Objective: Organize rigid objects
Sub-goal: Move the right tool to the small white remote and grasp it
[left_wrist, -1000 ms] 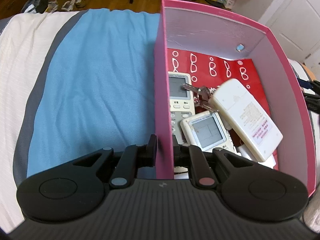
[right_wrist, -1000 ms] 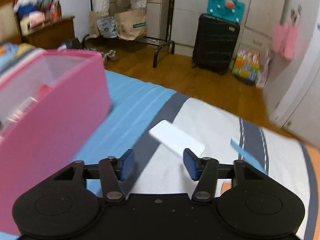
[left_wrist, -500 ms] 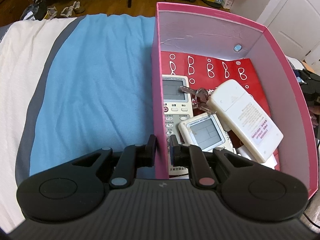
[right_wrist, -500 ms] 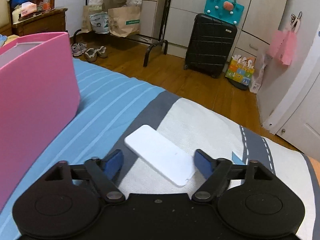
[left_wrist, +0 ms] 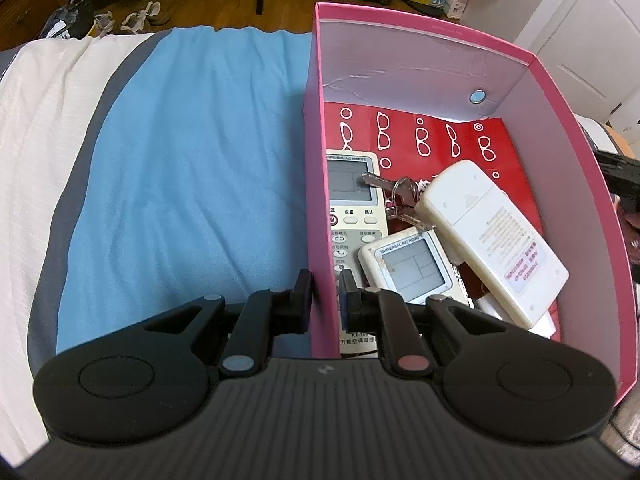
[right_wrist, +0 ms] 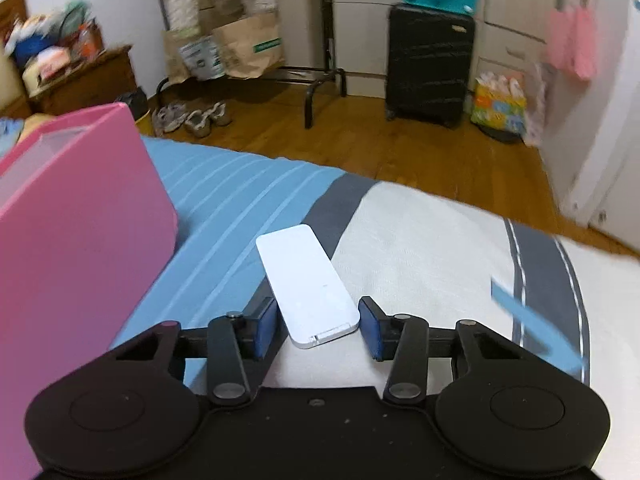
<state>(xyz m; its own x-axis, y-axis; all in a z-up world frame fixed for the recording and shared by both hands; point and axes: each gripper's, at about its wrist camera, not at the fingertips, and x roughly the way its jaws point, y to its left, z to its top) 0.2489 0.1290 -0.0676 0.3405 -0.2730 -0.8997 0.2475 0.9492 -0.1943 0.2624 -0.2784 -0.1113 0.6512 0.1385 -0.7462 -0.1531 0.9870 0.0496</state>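
My left gripper is shut on the left wall of the pink box, one finger outside, one inside. The box holds two white AC remotes with screens, a bunch of keys, a white remote lying face down and a red glasses-print sheet. In the right wrist view a flat white rectangular device lies on the bed. My right gripper is open, its fingers on either side of the device's near end, with small gaps. The pink box stands to its left.
The bed cover has blue, grey and white stripes. Beyond the bed's edge are a wooden floor, shoes, a black suitcase, paper bags and a clothes rack. A white door is at the right.
My right gripper has moved forward so the white device now lies between its fingers, and the fingers have narrowed around it. My left gripper keeps its hold on the box wall.
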